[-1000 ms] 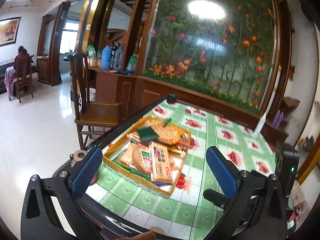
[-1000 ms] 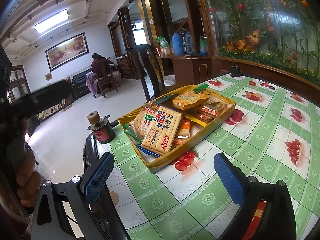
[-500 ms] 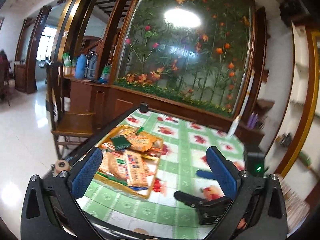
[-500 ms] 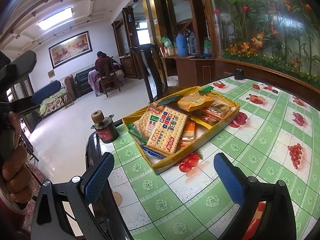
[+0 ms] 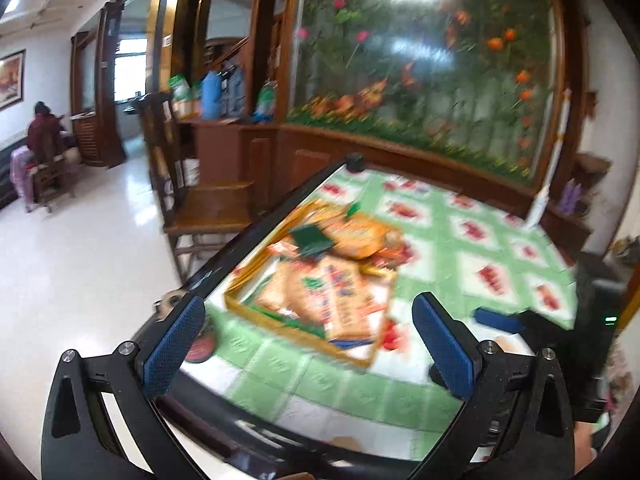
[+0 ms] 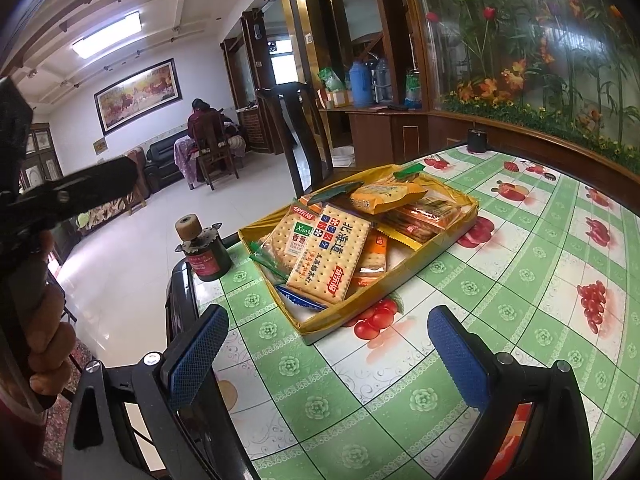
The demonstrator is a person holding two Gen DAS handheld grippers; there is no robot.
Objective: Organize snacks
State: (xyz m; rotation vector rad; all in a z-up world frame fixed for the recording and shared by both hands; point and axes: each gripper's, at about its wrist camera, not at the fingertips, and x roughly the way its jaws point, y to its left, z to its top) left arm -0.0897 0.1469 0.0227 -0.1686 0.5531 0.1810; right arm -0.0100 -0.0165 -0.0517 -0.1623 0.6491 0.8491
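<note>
Snacks fill the gold tray [image 6: 424,268], dark jar [image 6: 205,256] just beside; both tools [image 5: 308,336] [image 6: 328,348] spread, empty

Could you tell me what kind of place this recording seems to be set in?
Most likely a family living and dining room: a table with a fruit-print cloth, a black sofa beneath a framed painting, and wooden chairs.

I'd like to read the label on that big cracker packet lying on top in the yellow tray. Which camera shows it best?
The right wrist view: the cracker packet is sharp there, with its printed characters and red logo legible, lying on other snacks in the yellow tray. The left wrist view shows the same packet only as a motion-blurred orange rectangle, print unreadable.
</note>
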